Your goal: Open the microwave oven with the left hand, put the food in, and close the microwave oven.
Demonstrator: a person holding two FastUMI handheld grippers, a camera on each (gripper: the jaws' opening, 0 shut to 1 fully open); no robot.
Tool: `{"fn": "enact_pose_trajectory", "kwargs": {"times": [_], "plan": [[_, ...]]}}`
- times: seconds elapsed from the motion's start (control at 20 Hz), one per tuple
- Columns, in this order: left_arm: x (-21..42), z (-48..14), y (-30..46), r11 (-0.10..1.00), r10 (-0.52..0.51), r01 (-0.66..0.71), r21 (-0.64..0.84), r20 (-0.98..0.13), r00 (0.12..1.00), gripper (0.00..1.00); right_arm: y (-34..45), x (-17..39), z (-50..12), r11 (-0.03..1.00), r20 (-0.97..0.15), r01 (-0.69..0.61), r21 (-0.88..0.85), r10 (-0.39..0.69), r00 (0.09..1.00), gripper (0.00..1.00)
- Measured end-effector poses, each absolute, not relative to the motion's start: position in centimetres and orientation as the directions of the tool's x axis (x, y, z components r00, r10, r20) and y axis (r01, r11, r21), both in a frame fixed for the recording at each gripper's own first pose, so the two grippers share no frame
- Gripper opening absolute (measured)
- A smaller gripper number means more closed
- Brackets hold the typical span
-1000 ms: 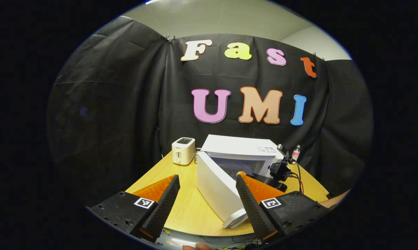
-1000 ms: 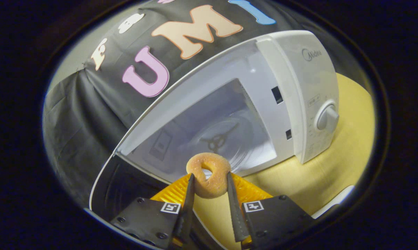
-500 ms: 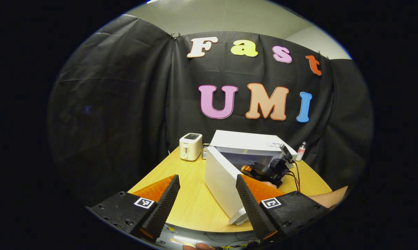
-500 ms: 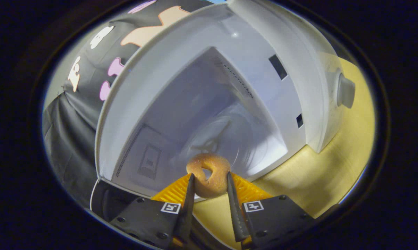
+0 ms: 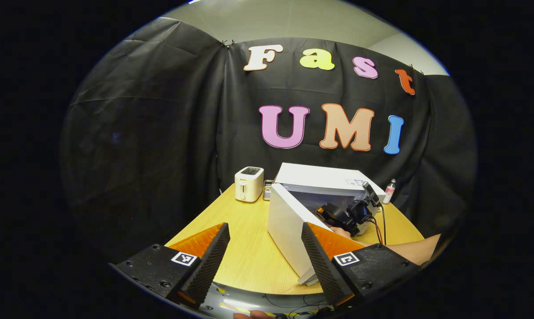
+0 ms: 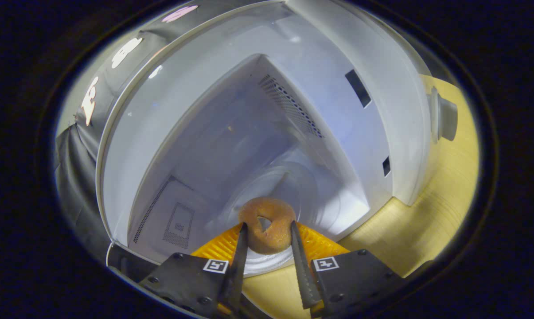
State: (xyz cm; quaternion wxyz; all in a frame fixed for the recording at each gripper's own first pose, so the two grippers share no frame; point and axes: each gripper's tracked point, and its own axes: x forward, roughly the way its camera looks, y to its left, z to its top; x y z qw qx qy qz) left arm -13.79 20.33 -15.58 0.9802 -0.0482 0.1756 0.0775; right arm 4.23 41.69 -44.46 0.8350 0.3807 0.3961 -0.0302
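Observation:
The white microwave (image 5: 324, 181) stands on the round wooden table (image 5: 240, 239) with its door (image 5: 289, 230) swung wide open. In the right gripper view its cavity (image 6: 231, 146) opens straight ahead, the glass turntable (image 6: 293, 186) on its floor. My right gripper (image 6: 267, 235) is shut on a sugared doughnut (image 6: 267, 221), held at the cavity's mouth over the turntable's near edge. The right gripper (image 5: 344, 215) and the hand holding it show at the microwave's opening in the left gripper view. My left gripper (image 5: 264, 248) hangs open, back from the table's near edge, with nothing between its fingers.
A white toaster (image 5: 249, 184) stands at the table's back left, a small dark item (image 5: 267, 189) between it and the microwave. A small bottle (image 5: 388, 191) stands behind the microwave on the right. The control knob (image 6: 444, 119) juts from the microwave's front panel.
My right gripper has carried the doughnut forward from in front of the microwave into the cavity's mouth. The left gripper has drawn back and shifted left a little, still open.

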Motion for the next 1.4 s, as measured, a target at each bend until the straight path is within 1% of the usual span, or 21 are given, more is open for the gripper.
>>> {"fn": "enact_pose_trajectory", "kwargs": {"times": [0.1, 0.15, 0.2, 0.25, 0.35, 0.4, 0.45, 0.5, 0.55, 0.6, 0.75, 0.8, 0.9, 0.95, 1.0, 1.05, 1.1, 1.15, 1.2, 1.4], "plan": [[-13.8, -15.7, 20.5, 0.983, 0.137, -0.172, -0.068, -0.353, 0.925, 0.96, 41.6, 4.1, -44.7, 0.709, -0.69, 0.363, 0.604, 0.238, 0.683, 0.59], [-13.6, -15.8, 20.5, 0.982, 0.138, -0.173, -0.07, -0.354, 0.925, 0.96, 41.7, 4.1, -44.7, 0.709, -0.689, 0.363, 0.605, 0.237, 0.685, 0.59], [-13.7, -15.7, 20.6, 0.982, 0.139, -0.174, -0.07, -0.355, 0.924, 0.96, 41.6, 4.2, -44.7, 0.708, -0.688, 0.365, 0.604, 0.232, 0.687, 0.63], [-13.6, -15.8, 20.6, 0.982, 0.14, -0.175, -0.068, -0.355, 0.924, 0.94, 41.6, 4.3, -44.6, 0.706, -0.686, 0.367, 0.605, 0.229, 0.69, 0.67], [-13.6, -15.8, 20.6, 0.982, 0.141, -0.176, -0.068, -0.355, 0.924, 0.94, 41.7, 4.5, -44.5, 0.7, -0.681, 0.369, 0.611, 0.229, 0.695, 0.83], [-13.5, -15.8, 20.6, 0.982, 0.142, -0.177, -0.068, -0.355, 0.924, 0.94, 41.6, 4.6, -44.5, 0.699, -0.684, 0.374, 0.61, 0.225, 0.694, 0.88], [-13.6, -15.8, 20.6, 0.982, 0.142, -0.177, -0.069, -0.355, 0.924, 0.96, 41.6, 4.6, -44.5, 0.698, -0.685, 0.376, 0.609, 0.224, 0.693, 0.89], [-13.5, -15.8, 20.5, 0.982, 0.14, -0.176, -0.069, -0.357, 0.924, 0.96, 41.6, 4.6, -44.5, 0.699, -0.686, 0.376, 0.609, 0.226, 0.692, 0.89], [-13.6, -15.8, 20.6, 0.982, 0.14, -0.176, -0.069, -0.357, 0.923, 0.96, 41.6, 4.4, -44.5, 0.701, -0.688, 0.373, 0.608, 0.23, 0.689, 0.96], [-13.5, -15.7, 20.5, 0.982, 0.139, -0.174, -0.069, -0.356, 0.924, 0.94, 41.6, 4.3, -44.4, 0.703, -0.688, 0.368, 0.609, 0.237, 0.686, 0.89], [-13.3, -15.8, 20.1, 0.983, 0.131, -0.168, -0.077, -0.356, 0.925, 0.94, 41.6, 3.5, -43.8, 0.728, -0.683, 0.325, 0.603, 0.262, 0.682, 0.89], [-13.2, -15.9, 19.8, 0.983, 0.126, -0.165, -0.08, -0.359, 0.925, 0.96, 41.3, 3.6, -43.1, 0.753, -0.663, 0.284, 0.594, 0.257, 0.703, 0.89], [-13.1, -16.1, 19.3, 0.984, 0.114, -0.154, -0.086, -0.36, 0.926, 0.96, 40.5, 3.3, -42.0, 0.793, -0.634, 0.212, 0.571, 0.261, 0.728, 0.88], [-12.8, -16.1, 19.0, 0.985, 0.108, -0.15, -0.091, -0.358, 0.927, 0.94, 40.4, 2.8, -41.8, 0.8, -0.632, 0.193, 0.569, 0.274, 0.725, 0.89], [-12.6, -16.1, 18.6, 0.985, 0.1, -0.143, -0.097, -0.357, 0.929, 0.96, 40.0, 2.5, -41.6, 0.806, -0.628, 0.176, 0.565, 0.281, 0.726, 0.89], [-12.4, -16.1, 18.2, 0.985, 0.092, -0.137, -0.101, -0.354, 0.931, 0.96, 39.4, 2.5, -41.3, 0.818, -0.618, 0.157, 0.554, 0.278, 0.735, 0.89], [-12.3, -16.0, 17.7, 0.987, 0.083, -0.127, -0.102, -0.355, 0.931, 0.94, 38.8, 2.5, -40.7, 0.829, -0.603, 0.13, 0.543, 0.278, 0.748, 0.89], [-12.1, -16.1, 17.3, 0.988, 0.076, -0.118, -0.099, -0.352, 0.933, 0.94, 38.6, 2.1, -39.9, 0.841, -0.589, 0.1, 0.532, 0.283, 0.757, 0.89], [-11.9, -15.9, 16.9, 0.99, 0.068, -0.108, -0.096, -0.346, 0.936, 0.96, 38.1, 2.0, -39.0, 0.852, -0.572, 0.064, 0.52, 0.292, 0.767, 0.89], [-10.9, -15.5, 15.1, 0.991, 0.033, -0.075, -0.112, -0.334, 0.942, 0.96, 36.1, 1.3, -35.8, 0.879, -0.506, -0.052, 0.474, 0.321, 0.801, 0.89]]}}
